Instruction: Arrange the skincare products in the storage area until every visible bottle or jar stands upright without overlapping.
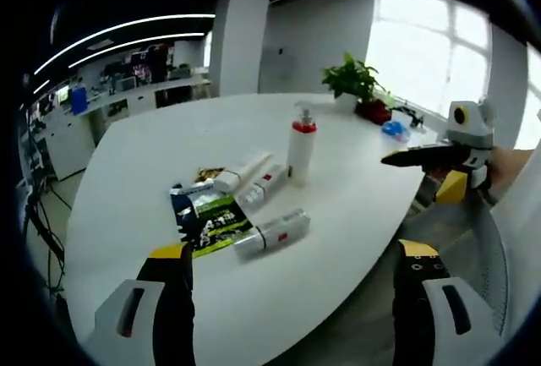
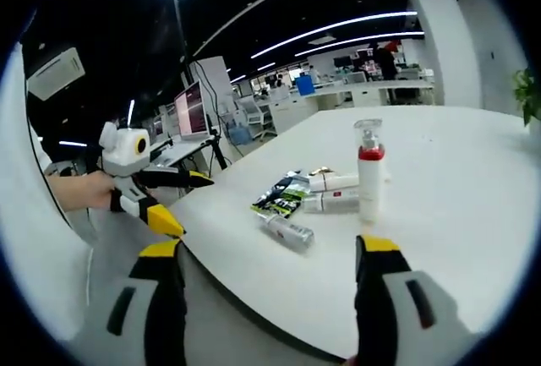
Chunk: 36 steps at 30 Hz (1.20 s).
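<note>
Four skincare items and some packets sit grouped near the middle of the white tabletop (image 1: pixel 355 205), well clear of every edge. One pump bottle (image 1: pixel 301 153) with a red collar stands upright; just beside it two tubes (image 1: pixel 243 172) lie flat, side by side and apparently touching. A third, silver tube (image 1: pixel 272 232) lies flat apart from them, closest of the group to the tabletop's near curved edge. Dark sachets (image 1: pixel 205 216) with green print lie flat between the tubes, and the silver tube's end rests against them. In the left gripper view, the left gripper (image 1: pixel 292 277) hangs over the near edge with jaws wide apart, holding nothing; the right gripper (image 1: pixel 406 159) enters from the right beyond the tabletop's rim, off the surface, with its jaws apparently apart and nothing between them. In the right gripper view, the right gripper's own jaws stand apart and empty short of the tabletop's edge. Bare tabletop surrounds the group on all sides, with the widest open room beyond the bottle. A potted plant (image 1: pixel 359 87) stands near the far edge, well apart from the products.
</note>
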Each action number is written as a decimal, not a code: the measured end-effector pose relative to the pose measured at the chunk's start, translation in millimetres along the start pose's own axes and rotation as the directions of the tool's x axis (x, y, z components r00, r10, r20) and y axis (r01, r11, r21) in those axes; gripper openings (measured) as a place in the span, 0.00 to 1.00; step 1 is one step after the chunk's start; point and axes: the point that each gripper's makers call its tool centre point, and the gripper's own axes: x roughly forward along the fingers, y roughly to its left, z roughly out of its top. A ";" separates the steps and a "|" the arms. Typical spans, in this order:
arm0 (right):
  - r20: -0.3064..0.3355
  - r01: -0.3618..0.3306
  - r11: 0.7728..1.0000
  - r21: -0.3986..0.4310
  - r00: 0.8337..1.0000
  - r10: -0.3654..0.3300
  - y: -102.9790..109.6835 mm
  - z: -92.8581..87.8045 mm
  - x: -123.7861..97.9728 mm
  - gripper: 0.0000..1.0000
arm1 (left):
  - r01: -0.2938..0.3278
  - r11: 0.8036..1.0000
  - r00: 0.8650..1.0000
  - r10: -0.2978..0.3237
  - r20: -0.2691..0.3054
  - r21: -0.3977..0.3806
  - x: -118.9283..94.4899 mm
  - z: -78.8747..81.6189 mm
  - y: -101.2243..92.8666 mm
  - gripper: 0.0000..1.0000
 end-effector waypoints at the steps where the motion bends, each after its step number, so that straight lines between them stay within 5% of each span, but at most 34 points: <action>1: -0.001 0.000 1.000 0.000 1.000 0.000 -0.1 -0.1 0.0 0.83 | -0.001 1.000 1.000 0.001 -0.001 -0.005 -0.2 -0.8 0.0 0.97; 6: -0.016 0.005 1.000 0.003 1.000 -0.004 -5.0 -0.9 0.6 0.83 | -0.015 0.999 1.000 0.016 0.005 -0.028 -1.4 -2.3 1.0 0.96; 15: -0.137 -0.014 0.966 -0.258 0.990 -0.023 -41.6 20.9 10.5 0.82 | -0.027 0.999 0.999 0.027 0.019 -0.039 1.2 -0.1 3.6 0.95; 20: -0.160 -0.049 0.947 -0.319 0.987 -0.003 -48.2 35.4 23.3 0.82 | -0.027 0.999 0.999 0.028 0.027 -0.041 0.6 1.4 4.8 0.95; 27: -0.209 -0.119 0.904 -0.412 0.977 0.034 -48.7 49.6 46.0 0.80 | -0.015 0.999 1.000 0.016 0.021 -0.045 3.6 -2.2 6.3 0.94; 36: -0.310 -0.243 0.810 -0.533 0.947 0.080 -38.6 52.9 79.5 0.77 | -0.005 0.998 1.000 0.006 0.021 -0.068 6.9 -5.5 11.0 0.92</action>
